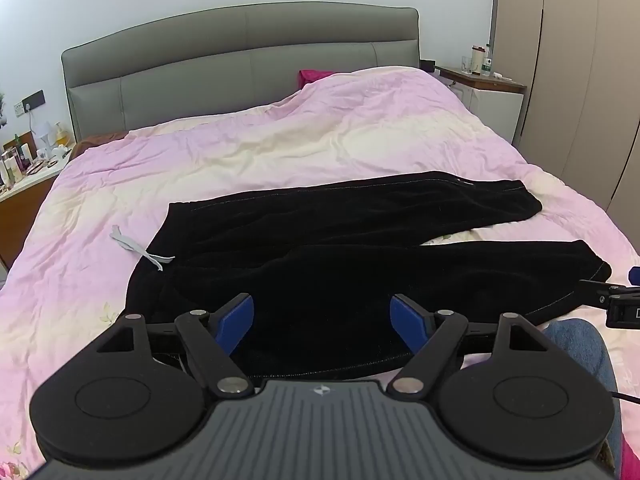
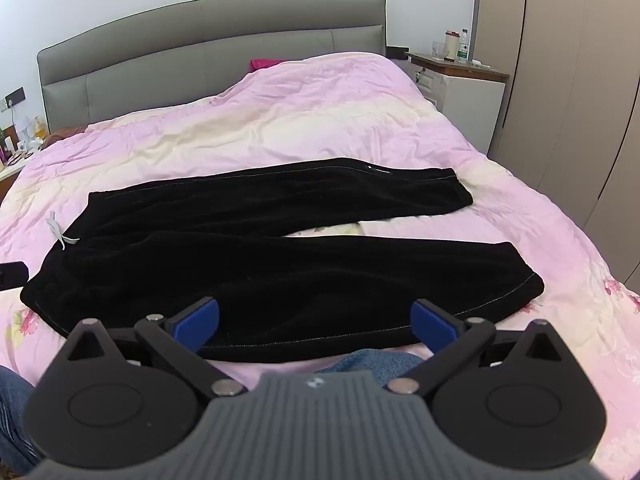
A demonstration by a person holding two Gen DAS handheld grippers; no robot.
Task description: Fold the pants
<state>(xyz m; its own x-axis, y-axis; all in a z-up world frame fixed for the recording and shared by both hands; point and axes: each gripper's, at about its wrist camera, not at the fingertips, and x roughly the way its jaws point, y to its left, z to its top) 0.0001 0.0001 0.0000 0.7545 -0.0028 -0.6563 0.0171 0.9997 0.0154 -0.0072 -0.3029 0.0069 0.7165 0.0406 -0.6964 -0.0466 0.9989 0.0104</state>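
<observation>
Both grippers, left (image 1: 322, 316) and right (image 2: 316, 322), fingers wide and empty above black pants (image 2: 256, 264): pinching quilt (image 2: 320, 120) at 6 o'clock risks bunching.

Both wrist views near bed foot, angled down – share pants (image 1: 360, 240), headboard (image 2: 208, 40).

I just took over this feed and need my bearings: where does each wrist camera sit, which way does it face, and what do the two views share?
Left wrist view: rides the open left gripper, looking down across the black pants toward the headboard; the right gripper pokes in at the right edge, a denim-clad leg below.
Right wrist view: rides the open right gripper, further toward the cuffs, same heading; denim knee below.
Shared: pants, drawstring, pink quilt, headboard, nightstand.
</observation>
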